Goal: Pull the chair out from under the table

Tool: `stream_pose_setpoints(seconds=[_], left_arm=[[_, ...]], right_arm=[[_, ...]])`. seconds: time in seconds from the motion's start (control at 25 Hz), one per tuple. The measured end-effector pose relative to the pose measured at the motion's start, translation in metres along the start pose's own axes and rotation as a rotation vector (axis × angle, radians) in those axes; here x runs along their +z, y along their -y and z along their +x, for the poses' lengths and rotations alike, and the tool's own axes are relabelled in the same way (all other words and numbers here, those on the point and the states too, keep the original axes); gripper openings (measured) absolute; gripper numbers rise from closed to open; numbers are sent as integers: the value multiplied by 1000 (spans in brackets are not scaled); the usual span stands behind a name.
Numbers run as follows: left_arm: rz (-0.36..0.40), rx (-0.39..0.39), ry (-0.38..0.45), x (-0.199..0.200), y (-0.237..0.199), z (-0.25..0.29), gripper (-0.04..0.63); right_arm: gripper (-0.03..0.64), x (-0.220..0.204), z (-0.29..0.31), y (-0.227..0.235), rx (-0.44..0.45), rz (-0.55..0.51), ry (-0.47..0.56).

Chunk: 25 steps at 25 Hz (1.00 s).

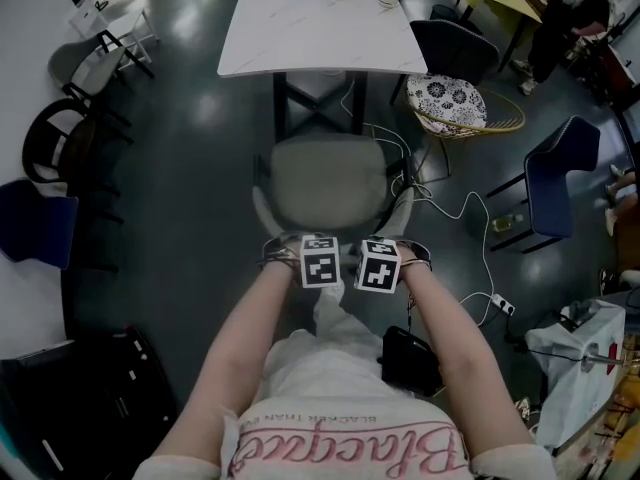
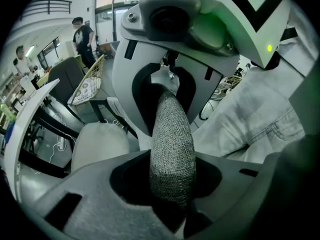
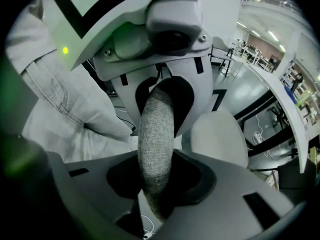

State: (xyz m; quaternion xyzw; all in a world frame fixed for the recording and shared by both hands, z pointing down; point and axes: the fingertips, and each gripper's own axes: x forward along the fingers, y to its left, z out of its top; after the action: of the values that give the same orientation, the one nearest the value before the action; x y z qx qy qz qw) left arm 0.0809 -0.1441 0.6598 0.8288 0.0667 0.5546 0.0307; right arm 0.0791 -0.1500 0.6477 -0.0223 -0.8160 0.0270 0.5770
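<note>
We record one chair [image 1: 328, 183] with a grey fabric seat, standing on the dark floor just off the near edge of the white desk [image 1: 320, 28]. The seat is clear of the desk top, and the backrest [image 2: 172, 129] is on the side away from the desk. The left claw [image 2: 172, 184] is clamped on the backrest's woven top edge, one jaw on either side. The right claw [image 3: 156, 179] is clamped on the same edge, just beside the left claw. We also note a wicker chair [image 1: 447, 103] with a patterned cushion at the desk's right corner, a blue chair [image 1: 560, 178] farther right of the desk, and white cables [image 1: 470, 208] trailing from beneath the desk.
</note>
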Motion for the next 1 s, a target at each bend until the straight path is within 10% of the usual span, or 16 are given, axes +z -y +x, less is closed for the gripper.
stream_pose_setpoints(seconds=[0.56, 1.0], left_arm=[[19, 109, 79, 5, 50, -12, 147], [19, 241, 234, 19, 81, -82, 146]], right_arm=[[132, 3, -3, -47, -197, 70, -4], [124, 28, -50, -69, -450, 324, 144]])
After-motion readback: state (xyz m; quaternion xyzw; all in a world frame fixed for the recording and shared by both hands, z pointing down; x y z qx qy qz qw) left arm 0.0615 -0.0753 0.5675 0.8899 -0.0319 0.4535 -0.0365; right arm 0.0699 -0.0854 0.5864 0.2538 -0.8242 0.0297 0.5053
